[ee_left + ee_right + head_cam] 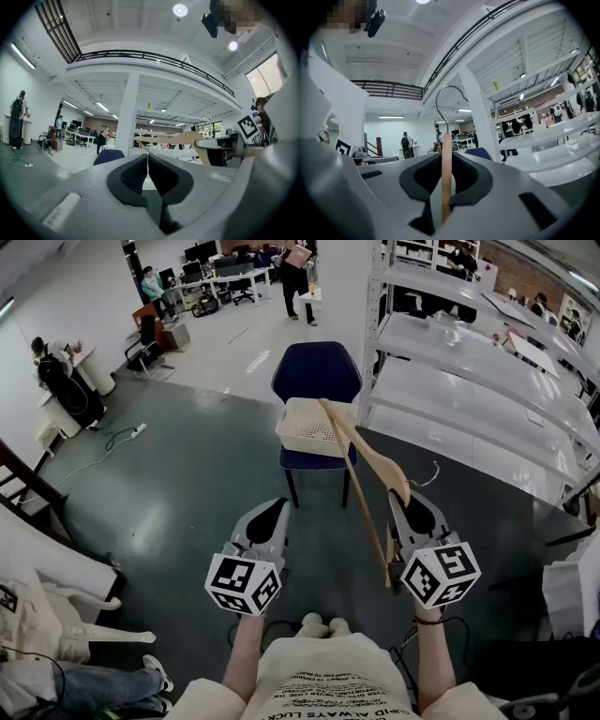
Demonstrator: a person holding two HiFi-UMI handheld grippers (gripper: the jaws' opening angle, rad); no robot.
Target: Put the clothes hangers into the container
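Observation:
My right gripper (405, 495) is shut on a wooden clothes hanger (366, 460), which slants up and to the left. The hanger's far end reaches over a cream slotted basket (305, 432) standing on a blue chair (316, 371). In the right gripper view the hanger's wooden body (446, 164) stands on edge between the pads of that gripper (446, 187), with its metal hook (445, 101) curving above. My left gripper (272, 507) is held level beside it with the jaws closed and nothing in them. In the left gripper view the left gripper (148, 164) shows shut, with the hanger (187, 138) off to the right.
White metal shelving (469, 362) runs along the right side. A white chair with clothing (56, 615) sits at the lower left, and a white bag (572, 592) at the right edge. Dark floor lies between me and the blue chair. People and desks stand far behind.

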